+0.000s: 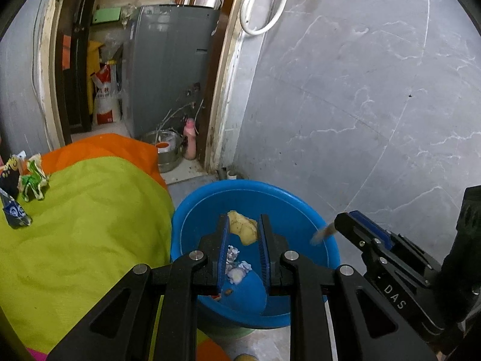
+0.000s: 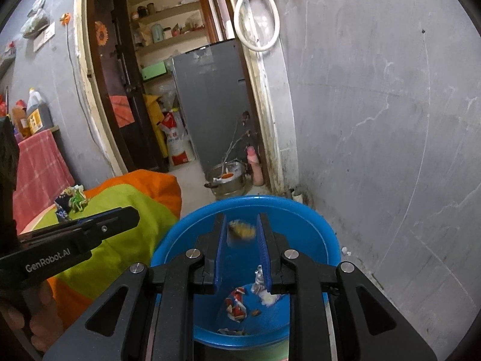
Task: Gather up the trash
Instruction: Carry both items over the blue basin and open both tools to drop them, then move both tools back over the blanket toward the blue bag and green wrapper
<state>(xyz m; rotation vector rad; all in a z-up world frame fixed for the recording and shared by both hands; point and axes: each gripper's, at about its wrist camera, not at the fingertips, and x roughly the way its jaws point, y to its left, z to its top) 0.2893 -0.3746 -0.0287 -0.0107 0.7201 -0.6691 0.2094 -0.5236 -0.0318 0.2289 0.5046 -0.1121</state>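
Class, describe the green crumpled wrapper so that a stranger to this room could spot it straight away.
Start at the big lime-green cloth beside the blue basin. On its far left edge lies a small cluster of litter; the green crumpled wrapper is the green-and-white piece, unlike the dark blue packet beside it.

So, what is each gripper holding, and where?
Cannot tell: a scrap sits within the left gripper, a blurred scrap within the right gripper; contact unclear.

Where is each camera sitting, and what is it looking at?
Left wrist: sits on the left claw, looks down into the blue basin; the right claw shows beside it.
Right wrist: sits on the right claw, looks into the basin; the left claw shows.
Both share the basin, green cloth, doorway.
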